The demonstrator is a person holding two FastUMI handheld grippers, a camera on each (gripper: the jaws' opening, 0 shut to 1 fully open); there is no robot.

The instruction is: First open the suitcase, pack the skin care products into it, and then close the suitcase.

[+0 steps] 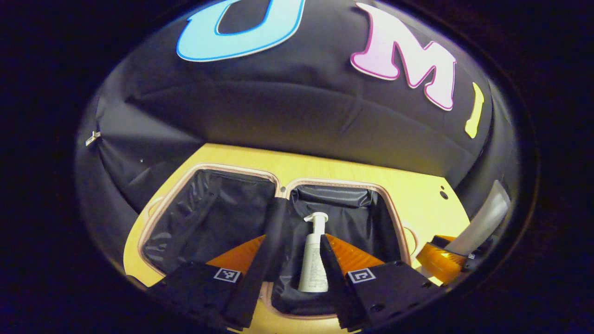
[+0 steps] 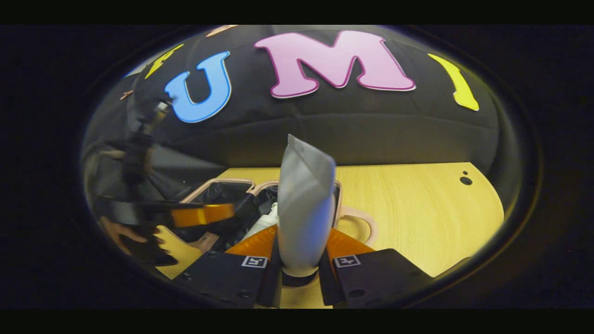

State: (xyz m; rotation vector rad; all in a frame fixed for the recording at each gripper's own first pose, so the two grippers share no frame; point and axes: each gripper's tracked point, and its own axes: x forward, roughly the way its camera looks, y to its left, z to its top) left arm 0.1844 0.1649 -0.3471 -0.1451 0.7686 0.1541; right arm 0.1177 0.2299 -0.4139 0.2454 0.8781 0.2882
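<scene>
The suitcase (image 1: 232, 166) lies open on the wooden table, both black-lined halves facing up inside a pink rim. A white pump bottle (image 1: 313, 260) lies in its right half. My left gripper (image 1: 299, 239) hovers over that half, open, its fingers astride the bottle with a gap on the left side. My right gripper (image 2: 301, 250) is shut on a silver-grey tube (image 2: 304, 204), held upright with its cap down between the fingers. In the left gripper view the right gripper (image 1: 441, 260) and its tube (image 1: 482, 218) sit just right of the suitcase. In the right gripper view the suitcase (image 2: 227, 182) lies ahead to the left.
The light wooden table (image 2: 408, 208) stretches bare to the right of the suitcase, with two small holes (image 2: 464, 178) near its far corner. A hand (image 2: 120, 232) holds the left gripper (image 2: 199, 215) at the left of the right gripper view. Black cloth walls close off the back.
</scene>
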